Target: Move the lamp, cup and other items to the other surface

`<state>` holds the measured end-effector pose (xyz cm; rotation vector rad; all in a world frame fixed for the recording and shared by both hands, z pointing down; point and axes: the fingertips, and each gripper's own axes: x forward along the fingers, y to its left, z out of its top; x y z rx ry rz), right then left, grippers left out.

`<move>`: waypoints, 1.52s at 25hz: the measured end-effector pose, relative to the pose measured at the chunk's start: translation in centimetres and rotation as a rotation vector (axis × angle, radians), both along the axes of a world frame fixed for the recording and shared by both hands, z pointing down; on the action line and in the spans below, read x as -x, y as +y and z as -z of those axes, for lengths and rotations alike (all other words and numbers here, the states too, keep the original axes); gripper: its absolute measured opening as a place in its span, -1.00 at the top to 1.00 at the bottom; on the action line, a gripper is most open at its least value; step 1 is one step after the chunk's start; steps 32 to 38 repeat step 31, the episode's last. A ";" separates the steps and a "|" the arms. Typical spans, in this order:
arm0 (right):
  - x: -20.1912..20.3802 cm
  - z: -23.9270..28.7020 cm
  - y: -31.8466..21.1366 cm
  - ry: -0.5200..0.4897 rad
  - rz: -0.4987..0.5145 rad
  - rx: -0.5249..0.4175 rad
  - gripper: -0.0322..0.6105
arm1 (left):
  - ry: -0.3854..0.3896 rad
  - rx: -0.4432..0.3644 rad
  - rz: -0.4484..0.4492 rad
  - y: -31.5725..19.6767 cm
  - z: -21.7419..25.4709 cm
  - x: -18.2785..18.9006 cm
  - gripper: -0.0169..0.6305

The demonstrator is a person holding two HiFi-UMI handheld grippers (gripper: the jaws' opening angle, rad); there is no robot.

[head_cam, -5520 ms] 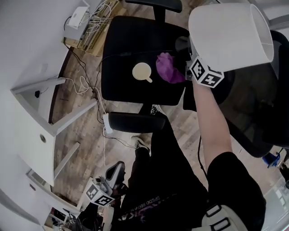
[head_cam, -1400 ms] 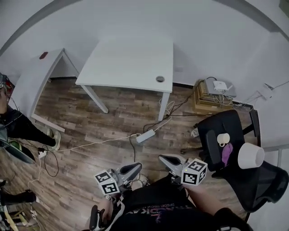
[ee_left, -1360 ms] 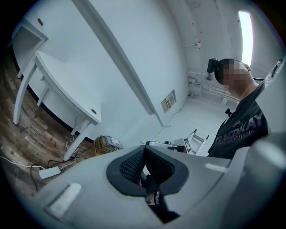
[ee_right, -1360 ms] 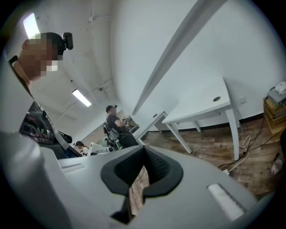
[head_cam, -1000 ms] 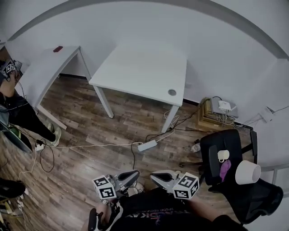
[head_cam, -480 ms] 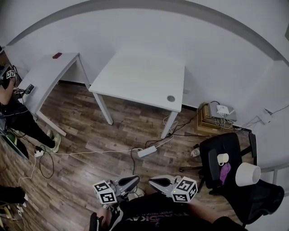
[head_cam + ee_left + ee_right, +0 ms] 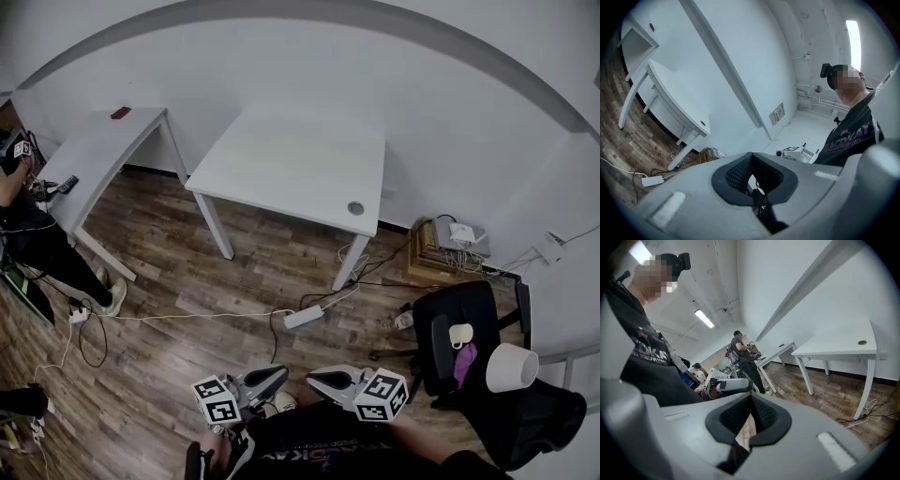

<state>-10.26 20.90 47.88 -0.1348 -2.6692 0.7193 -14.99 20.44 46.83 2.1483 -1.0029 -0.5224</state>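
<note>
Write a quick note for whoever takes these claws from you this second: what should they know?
Left claw: shut, empty. Right claw: shut, empty.
Cup and purple cloth lie on the seat of the black chair; the lamp stands at its right edge. None of them is on the white table.
Done: all three sit together at the chair.
Left: if the table is the goal, carry all three over; otherwise probably nothing.

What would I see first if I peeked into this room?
A big white table stands in the upper middle of the head view. Low at the right, a black chair holds a pale cup and a purple cloth, with a white lampshade right beside them.
</note>
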 end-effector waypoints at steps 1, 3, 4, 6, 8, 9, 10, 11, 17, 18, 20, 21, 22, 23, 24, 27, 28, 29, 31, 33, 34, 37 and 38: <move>0.0 0.0 0.0 0.000 0.001 -0.001 0.89 | 0.000 0.000 0.001 0.0 0.0 0.0 0.96; 0.0 0.1 0.0 -0.002 0.002 -0.004 0.89 | 0.003 0.002 0.002 0.0 0.1 0.0 0.96; 0.0 0.2 0.0 -0.003 0.004 -0.005 0.89 | 0.004 0.003 0.002 0.0 0.1 0.0 0.96; 0.0 0.2 0.1 -0.005 0.006 -0.007 0.89 | 0.005 0.003 0.004 0.1 0.1 -0.1 0.96; -0.1 0.1 0.2 -0.007 0.006 -0.007 0.89 | 0.003 0.004 0.003 0.1 0.0 -0.2 0.96; -0.2 0.1 0.2 -0.008 0.004 -0.007 0.89 | 0.002 0.004 0.003 0.2 0.0 -0.2 0.96; -0.2 0.1 0.2 -0.009 0.003 -0.006 0.89 | 0.002 0.004 0.002 0.2 0.0 -0.3 0.96; -0.2 0.1 0.3 -0.009 0.001 -0.005 0.89 | 0.003 0.004 0.001 0.2 0.1 -0.3 0.96; -0.8 0.2 0.4 -0.017 -0.006 -0.008 0.89 | 0.001 -0.001 -0.003 0.4 0.1 -0.8 0.96; -0.8 0.2 0.5 -0.018 -0.007 -0.007 0.89 | 0.001 -0.001 -0.004 0.5 0.2 -0.8 0.96; -0.9 0.3 0.5 -0.018 -0.007 -0.008 0.89 | 0.002 0.001 -0.004 0.5 0.2 -0.9 0.96; -0.9 0.3 0.6 -0.018 -0.006 -0.009 0.89 | 0.002 0.001 -0.004 0.6 0.2 -0.9 0.96; -1.0 0.2 0.6 -0.018 -0.006 -0.011 0.89 | 0.003 0.002 -0.004 0.6 0.1 -0.9 0.96; -1.0 0.2 0.6 -0.019 -0.006 -0.011 0.89 | 0.003 0.002 -0.004 0.6 0.0 -1.0 0.96; -1.0 0.1 0.6 -0.019 -0.007 -0.011 0.89 | 0.004 0.002 -0.005 0.7 0.0 -1.0 0.96; -1.2 0.1 0.8 -0.020 -0.011 -0.010 0.89 | 0.005 0.003 -0.007 0.8 0.0 -1.1 0.96; -1.2 0.1 0.8 -0.019 -0.011 -0.010 0.89 | 0.004 0.003 -0.007 0.9 0.0 -1.2 0.96; -1.2 0.2 0.8 -0.019 -0.011 -0.010 0.89 | 0.004 0.003 -0.007 0.9 0.0 -1.2 0.96; -1.2 0.3 0.9 -0.020 -0.010 -0.011 0.89 | 0.004 0.003 -0.007 0.9 0.1 -1.2 0.96; -1.2 0.3 0.9 -0.020 -0.010 -0.011 0.89 | 0.004 0.003 -0.007 0.9 0.1 -1.2 0.96; -1.2 0.3 0.9 -0.020 -0.010 -0.011 0.89 | 0.004 0.003 -0.007 0.9 0.1 -1.2 0.96; -1.2 0.3 0.9 -0.020 -0.010 -0.011 0.89 | 0.004 0.003 -0.007 0.9 0.1 -1.2 0.96; -1.2 0.3 0.9 -0.020 -0.010 -0.011 0.89 | 0.004 0.003 -0.007 0.9 0.1 -1.2 0.96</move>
